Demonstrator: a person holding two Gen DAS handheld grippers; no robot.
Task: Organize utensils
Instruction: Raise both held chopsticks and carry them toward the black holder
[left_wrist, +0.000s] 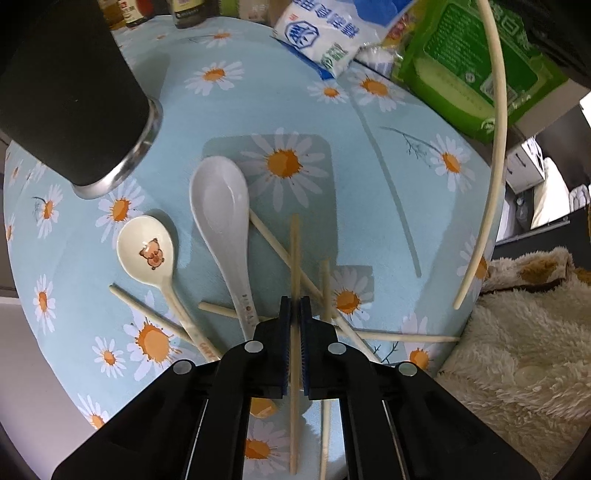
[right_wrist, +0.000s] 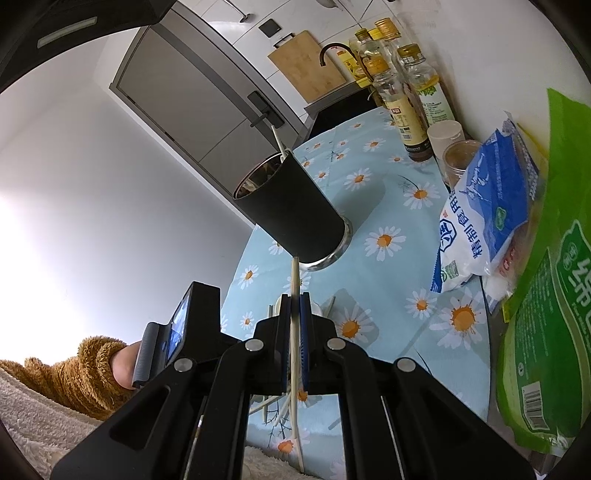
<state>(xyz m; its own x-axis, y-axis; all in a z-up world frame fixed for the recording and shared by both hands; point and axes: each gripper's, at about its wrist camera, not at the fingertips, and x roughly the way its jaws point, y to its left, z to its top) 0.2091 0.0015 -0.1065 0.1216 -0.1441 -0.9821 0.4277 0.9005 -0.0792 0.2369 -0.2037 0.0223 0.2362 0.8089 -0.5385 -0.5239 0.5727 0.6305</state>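
1. The pale, slender wooden chopstick (left_wrist: 294, 258) lies between the blue pads of the left gripper (left_wrist: 294, 306), whose jaws are clamped on it. Its long axis runs straight ahead along the fingers, pointing away over the scattered pile below.
2. A second cream-coloured chopstick (right_wrist: 294, 284) is clamped in the right gripper (right_wrist: 294, 306), also lengthwise along the fingers. Its forward tip points toward the base of the tall black metal cup with a steel rim (right_wrist: 291, 210).
3. That cup stands ahead of the right tongs and slightly left; from the left tongs it lies well off to the upper left. One chopstick already leans inside it. Judgement: the right hand is the nearer to the cup mouth.
4. Under and beside the left tongs lie loose chopsticks, a glossy white ceramic spoon (left_wrist: 221, 210) and a cream spoon with a bear print (left_wrist: 147, 251), on the daisy-patterned blue tablecloth (left_wrist: 369, 177).
5. Judgement: both sticks need tipping upright before dropping into the cup.
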